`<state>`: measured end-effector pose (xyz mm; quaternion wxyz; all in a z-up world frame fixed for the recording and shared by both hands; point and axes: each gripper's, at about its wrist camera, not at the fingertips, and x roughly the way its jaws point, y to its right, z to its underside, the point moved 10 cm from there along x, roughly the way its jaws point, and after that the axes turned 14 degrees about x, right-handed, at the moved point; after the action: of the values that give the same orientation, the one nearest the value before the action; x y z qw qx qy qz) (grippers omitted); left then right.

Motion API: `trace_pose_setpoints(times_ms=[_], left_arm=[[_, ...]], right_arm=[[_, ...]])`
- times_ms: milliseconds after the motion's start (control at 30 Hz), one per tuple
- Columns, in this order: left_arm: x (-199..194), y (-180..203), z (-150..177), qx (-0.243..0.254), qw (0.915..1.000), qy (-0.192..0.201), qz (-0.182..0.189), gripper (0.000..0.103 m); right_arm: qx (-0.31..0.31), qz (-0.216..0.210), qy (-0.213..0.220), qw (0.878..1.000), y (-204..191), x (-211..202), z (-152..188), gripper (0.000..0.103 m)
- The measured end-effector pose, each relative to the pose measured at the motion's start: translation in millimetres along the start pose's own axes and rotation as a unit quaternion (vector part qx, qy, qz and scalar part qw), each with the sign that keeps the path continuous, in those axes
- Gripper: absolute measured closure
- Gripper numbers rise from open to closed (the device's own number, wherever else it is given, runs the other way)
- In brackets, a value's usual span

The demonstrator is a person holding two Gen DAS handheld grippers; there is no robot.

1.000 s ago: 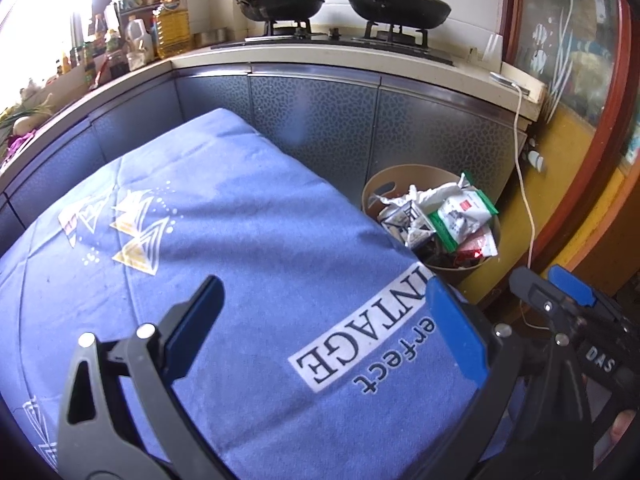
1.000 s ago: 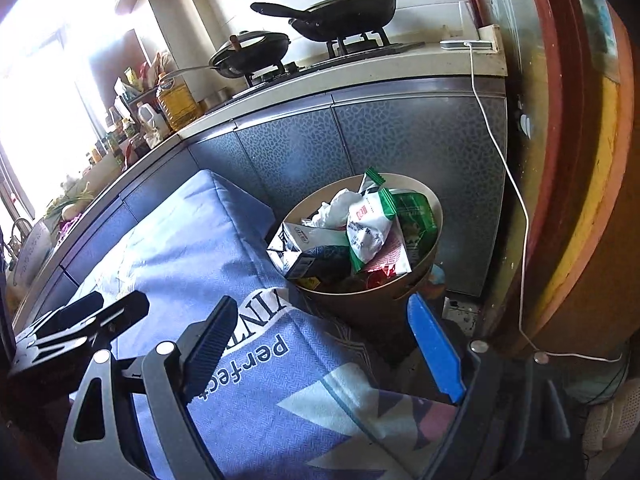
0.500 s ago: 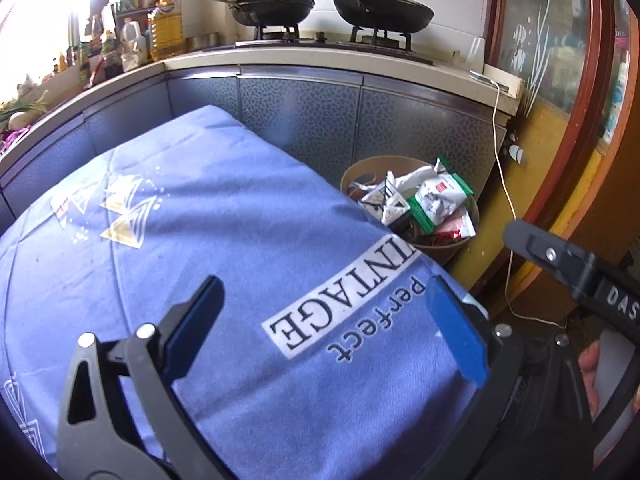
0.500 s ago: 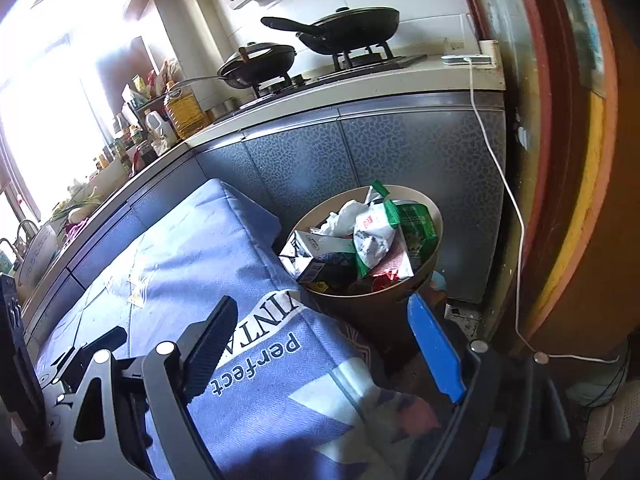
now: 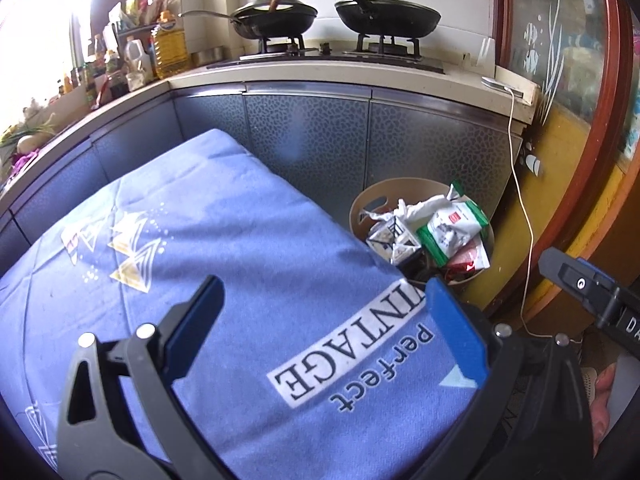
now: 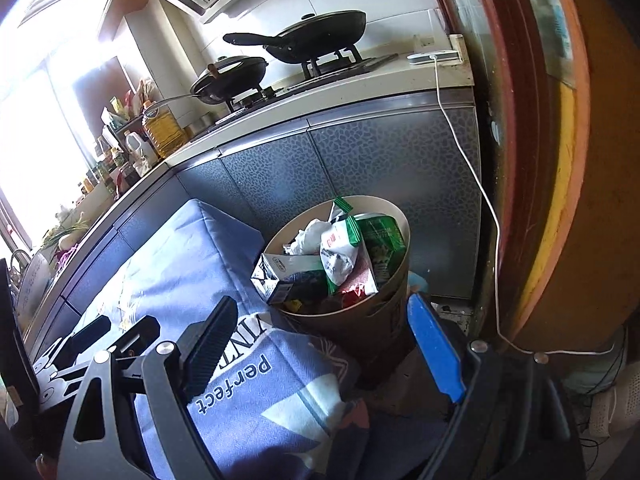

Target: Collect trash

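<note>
- Two tongs, both spread wide with nothing between their pads: the left tongs [image 5: 324, 328] hang above a blue cloth [image 5: 208, 216] that covers the surface, and the right tongs [image 6: 320, 344] hang over that cloth's near corner.
- One tan bin [image 6: 394, 216] stands on the floor ahead of the right tongs and ahead-right of the left tongs, just beside the cloth's edge and against the grey cabinet fronts [image 5: 304, 140].
- The trash sits heaped in that bin, rising past its rim — one green-and-white packet [image 5: 452, 230], one crumpled white paper [image 6: 308, 236], one black-and-white carton [image 6: 280, 276], one green packet [image 6: 380, 240] and a red wrapper [image 5: 468, 258] can be counted; anything deeper is hidden.
- Two black pans rest on the stove far ahead of both tongs: one with a long metal handle [image 5: 276, 18], one with a black handle [image 5: 388, 16].
- One yellow oil bottle [image 5: 170, 46] stands far ahead-left among smaller bottles too crowded to count.
- One white cable [image 6: 468, 164] drops from the counter's end past the cabinet, right of the bin, and trails across the floor.
- The cloth's printed corner, lettered "perfect" [image 5: 384, 364], lies between the left tongs' pads; the bin's lower wall is blocked by the cloth's edge — in the left wrist view.
- The right tongs' black frame pokes into that view's right edge.
</note>
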<state>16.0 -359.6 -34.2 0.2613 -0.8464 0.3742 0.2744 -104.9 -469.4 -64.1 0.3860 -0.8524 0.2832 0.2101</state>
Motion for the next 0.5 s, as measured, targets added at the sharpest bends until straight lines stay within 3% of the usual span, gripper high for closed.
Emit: trace_pose_setpoints(times_ms=[500], left_arm=[[7, -12, -24, -0.004, 0.9997, 0.009, -0.023, 0.006]], right_arm=[[-0.008, -0.011, -0.017, 1.0, -13, 8, -3, 0.018]])
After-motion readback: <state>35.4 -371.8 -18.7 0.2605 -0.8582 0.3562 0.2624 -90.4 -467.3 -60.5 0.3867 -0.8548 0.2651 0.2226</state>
